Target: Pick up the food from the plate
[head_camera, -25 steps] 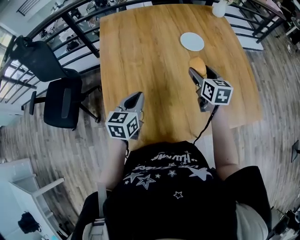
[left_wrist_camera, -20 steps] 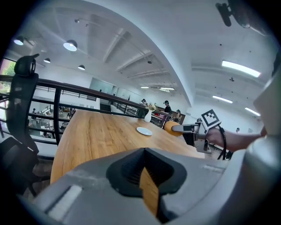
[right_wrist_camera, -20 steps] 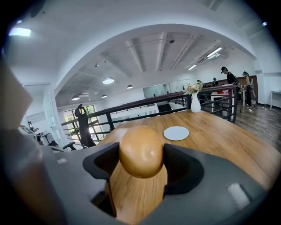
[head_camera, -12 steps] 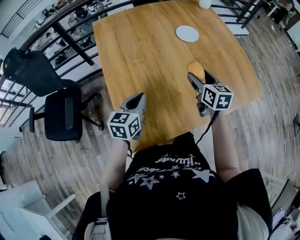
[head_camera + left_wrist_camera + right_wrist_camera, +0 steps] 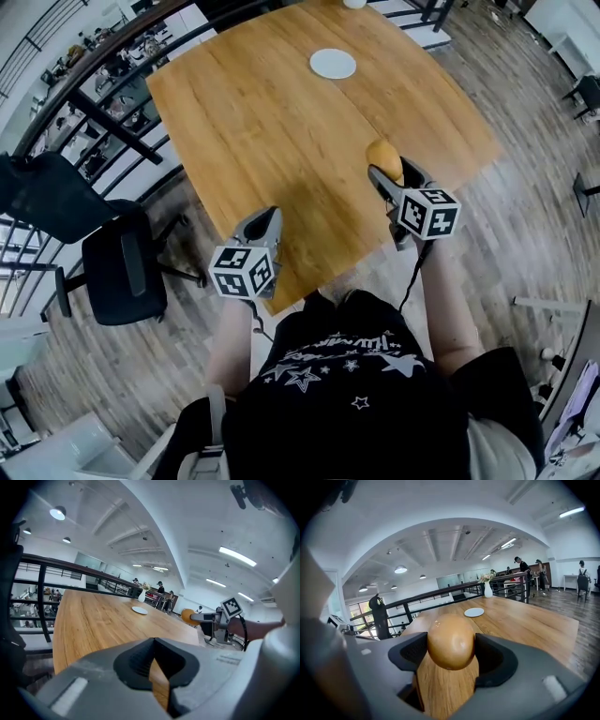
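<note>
1. The wooden table (image 5: pixel 253 122) fills the top half of the head view.
2. A small white plate (image 5: pixel 333 64) lies flat on the table near the top middle of the head view. Only its plain white top shows.
3. The food (image 5: pixel 383 155) is a round, smooth, brown bun. It is right of the middle in the head view, over the table's near edge and well apart from the plate.
4. The right gripper (image 5: pixel 392 172) has the food. Its jaws stand wide apart, and the two dark pads press on the bun's left and right sides. In the right gripper view the bun sits in the middle of the frame, with the wood showing under it.
5. The left gripper (image 5: pixel 265 217) is at the lower left of the middle in the head view, over the table's near edge. Its jaws are closed, tip to tip, with nothing in them. Only a thin strip of wood shows between the pads.
6. A white vase (image 5: pixel 488 590) stands at the far end of the table, behind the plate, in the right gripper view. It holds pale flowers (image 5: pixel 484 579).
7. A black chair (image 5: pixel 122 272) stands on the floor at the left of the head view.
</note>
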A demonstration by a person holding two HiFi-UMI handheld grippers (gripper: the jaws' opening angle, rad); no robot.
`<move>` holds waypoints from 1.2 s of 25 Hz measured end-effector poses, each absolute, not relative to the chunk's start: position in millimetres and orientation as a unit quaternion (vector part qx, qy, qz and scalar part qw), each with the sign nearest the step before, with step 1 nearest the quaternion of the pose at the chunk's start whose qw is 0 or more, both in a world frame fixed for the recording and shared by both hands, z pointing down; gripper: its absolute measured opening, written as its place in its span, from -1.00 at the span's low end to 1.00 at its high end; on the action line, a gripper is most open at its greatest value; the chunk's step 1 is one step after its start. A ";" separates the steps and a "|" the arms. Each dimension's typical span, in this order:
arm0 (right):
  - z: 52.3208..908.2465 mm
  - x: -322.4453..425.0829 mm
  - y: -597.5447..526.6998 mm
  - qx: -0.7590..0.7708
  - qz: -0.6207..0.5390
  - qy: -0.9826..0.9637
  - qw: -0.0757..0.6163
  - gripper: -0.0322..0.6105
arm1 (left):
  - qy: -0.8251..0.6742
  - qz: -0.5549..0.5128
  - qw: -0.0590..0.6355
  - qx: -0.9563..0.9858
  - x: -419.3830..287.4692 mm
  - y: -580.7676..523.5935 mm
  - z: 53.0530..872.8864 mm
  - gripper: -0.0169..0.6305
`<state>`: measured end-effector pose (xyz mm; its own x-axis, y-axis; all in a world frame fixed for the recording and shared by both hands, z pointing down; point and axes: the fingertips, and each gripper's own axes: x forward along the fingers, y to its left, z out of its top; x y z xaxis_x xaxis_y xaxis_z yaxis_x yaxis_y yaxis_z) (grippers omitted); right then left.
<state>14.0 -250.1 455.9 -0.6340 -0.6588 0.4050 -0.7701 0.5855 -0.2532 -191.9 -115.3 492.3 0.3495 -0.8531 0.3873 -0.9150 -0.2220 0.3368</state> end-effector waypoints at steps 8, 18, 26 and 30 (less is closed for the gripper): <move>465.8 27.0 -205.9 0.384 0.232 -0.886 0.119 0.09 | -0.562 0.064 0.258 0.784 -163.7 -99.1 488.3 -0.94; 484.1 66.1 -131.6 0.400 0.249 -0.874 0.118 0.10 | -0.545 0.079 0.267 0.791 -113.8 -46.0 494.6 -0.94; 462.9 93.2 -80.7 0.387 0.229 -0.887 0.105 0.09 | -0.548 0.074 0.258 0.792 -80.0 8.2 484.3 -0.94; 458.9 97.8 -62.4 0.381 0.221 -0.892 0.100 0.09 | -0.549 0.072 0.252 0.793 -72.0 23.3 482.4 -0.94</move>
